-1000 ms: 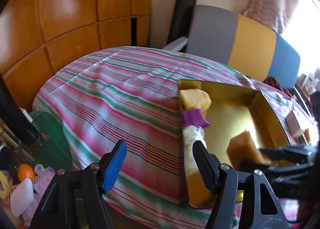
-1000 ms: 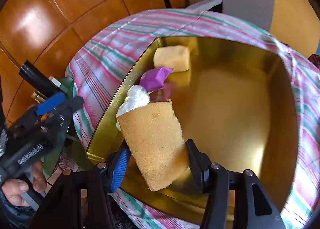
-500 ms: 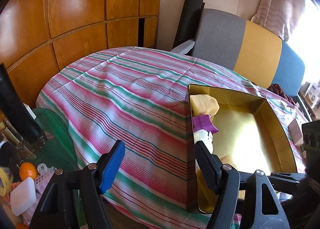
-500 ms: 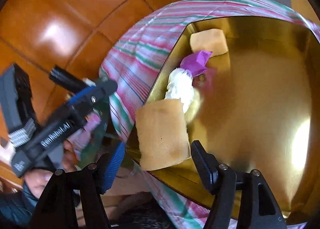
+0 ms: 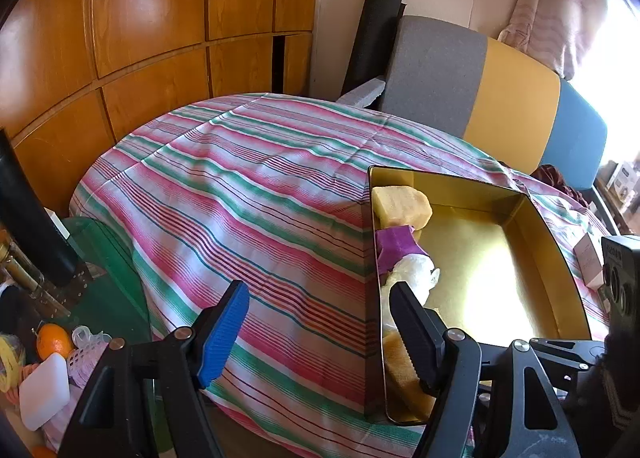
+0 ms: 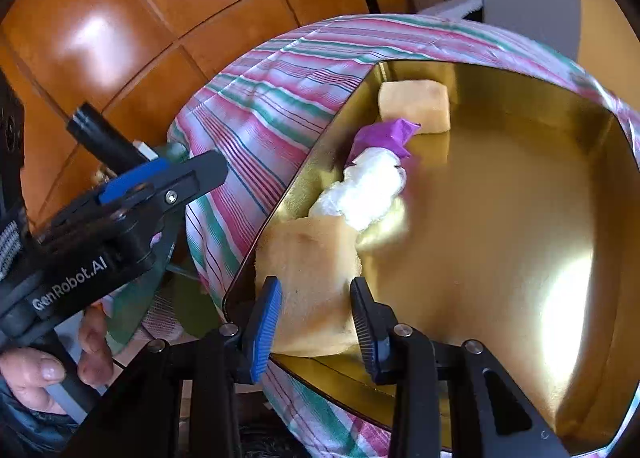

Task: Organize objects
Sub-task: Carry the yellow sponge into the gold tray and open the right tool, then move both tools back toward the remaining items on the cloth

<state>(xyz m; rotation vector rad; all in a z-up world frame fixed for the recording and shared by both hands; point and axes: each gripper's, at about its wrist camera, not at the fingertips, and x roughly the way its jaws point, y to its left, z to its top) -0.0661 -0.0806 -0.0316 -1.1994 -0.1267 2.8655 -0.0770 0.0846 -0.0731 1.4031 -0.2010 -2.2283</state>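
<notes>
Left wrist view first: left gripper (image 5: 320,334) hung spread and empty over the pink-green-white striped tablecloth (image 5: 256,193), just beside the near wall of the shallow gold-lined rectangular tray (image 5: 538,254). Along that wall lay the pale yellow sponge block (image 5: 402,203) at the far corner, then the purple crumpled wrapper (image 5: 394,248), then the white crumpled plastic bag (image 5: 414,276), then the tan sponge block (image 5: 404,372) at the near corner. I judged the left should stay parked clear.

Right wrist view: right gripper (image 6: 316,318) straddled the tan sponge block (image 6: 310,274), jaws closing on it, pads at or near its sides; contact I could not confirm. The block sat in the tray's near-left corner, touching the white bag (image 6: 368,187).

Step in hand, as I read it: tidying that sponge in line with the rest. To do it well, I'd grip lightly since foam squashes, keep the fingers off the tray rim (image 6: 260,234), and not drag the bag along.
</notes>
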